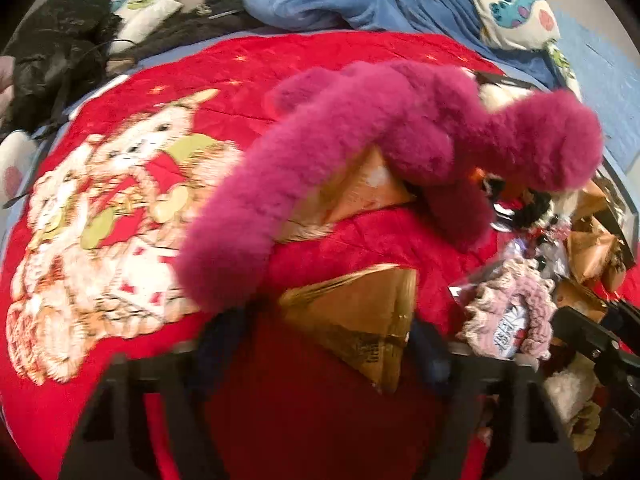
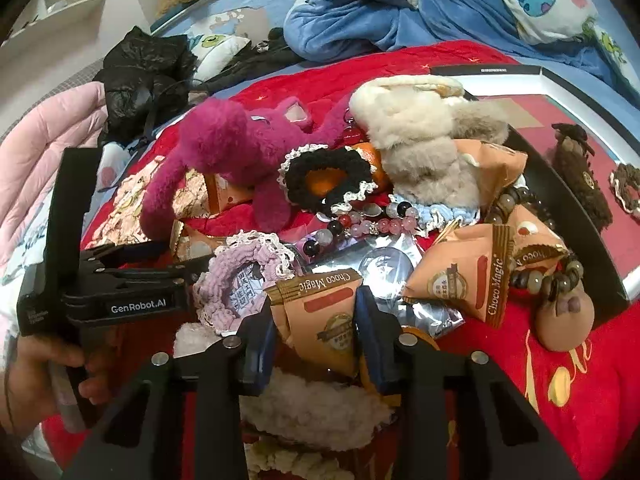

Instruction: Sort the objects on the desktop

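A pile of small things lies on a red quilt [image 2: 580,392]: a magenta plush toy [image 2: 224,148], a black scrunchie [image 2: 328,184], a beige furry toy [image 2: 424,148], bead bracelets [image 2: 360,224], a lilac scrunchie [image 2: 236,280] and Choco Magic snack packets [image 2: 468,276]. My right gripper [image 2: 316,320] is shut on one Choco Magic packet [image 2: 320,312] at the pile's near edge. My left gripper [image 1: 324,336] is open, its blurred fingers either side of a gold snack packet [image 1: 360,312] under the magenta plush [image 1: 360,140]. The left gripper also shows in the right wrist view [image 2: 192,260].
A black-and-white framed tray [image 2: 576,92] at the right holds brown crocheted items [image 2: 584,184]. Blue bedding [image 2: 400,8], a black bag [image 2: 148,76] and a pink jacket [image 2: 48,152] lie around the quilt. A cat print [image 1: 100,216] covers the quilt's left part.
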### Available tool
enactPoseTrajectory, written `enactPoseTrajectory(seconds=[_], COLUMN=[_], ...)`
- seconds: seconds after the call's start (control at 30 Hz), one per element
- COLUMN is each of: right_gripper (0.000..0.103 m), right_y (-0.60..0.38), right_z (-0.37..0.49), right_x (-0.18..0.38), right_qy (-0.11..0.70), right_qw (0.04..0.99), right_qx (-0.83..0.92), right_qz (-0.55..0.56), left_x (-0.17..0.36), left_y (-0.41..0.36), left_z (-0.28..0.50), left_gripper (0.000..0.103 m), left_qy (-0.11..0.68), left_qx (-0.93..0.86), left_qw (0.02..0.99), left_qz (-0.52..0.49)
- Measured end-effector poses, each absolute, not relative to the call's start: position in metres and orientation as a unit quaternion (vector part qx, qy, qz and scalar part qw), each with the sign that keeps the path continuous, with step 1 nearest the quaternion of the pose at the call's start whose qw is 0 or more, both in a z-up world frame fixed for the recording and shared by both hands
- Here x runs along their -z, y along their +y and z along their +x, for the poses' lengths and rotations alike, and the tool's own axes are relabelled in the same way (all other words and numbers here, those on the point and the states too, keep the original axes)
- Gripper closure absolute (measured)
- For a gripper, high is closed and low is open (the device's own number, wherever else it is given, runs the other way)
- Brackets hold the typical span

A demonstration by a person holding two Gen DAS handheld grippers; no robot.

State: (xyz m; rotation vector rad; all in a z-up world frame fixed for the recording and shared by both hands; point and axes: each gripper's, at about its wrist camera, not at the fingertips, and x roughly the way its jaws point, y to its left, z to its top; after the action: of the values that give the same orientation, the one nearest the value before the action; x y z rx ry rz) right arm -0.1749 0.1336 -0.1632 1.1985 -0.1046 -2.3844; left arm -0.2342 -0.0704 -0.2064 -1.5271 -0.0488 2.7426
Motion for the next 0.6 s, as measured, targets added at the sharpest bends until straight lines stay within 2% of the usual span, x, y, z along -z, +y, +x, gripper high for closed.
enactPoseTrajectory(seconds=[0.1,0.6], right_gripper=[0.068,0.072], right_y=[0.133,0.12], right_z=[-0.173,-0.154], right_x=[0.163,0.161], right_qy=[-0.037,-0.03], right_qw=[0.232,0.257], right_qx=[0.869,0.863], right_qz=[0.435,0.433], left_x=[0.204,0.158], left_y=[-0.078,-0.069], left_z=[-0.235,-0.193], left_gripper=[0.055,0.055], left_qy=[-0.034,-0.044], left_qx=[-0.873,-0.879], left_qw=[-0.001,-0.002], left_qz=[-0.487,-0.476])
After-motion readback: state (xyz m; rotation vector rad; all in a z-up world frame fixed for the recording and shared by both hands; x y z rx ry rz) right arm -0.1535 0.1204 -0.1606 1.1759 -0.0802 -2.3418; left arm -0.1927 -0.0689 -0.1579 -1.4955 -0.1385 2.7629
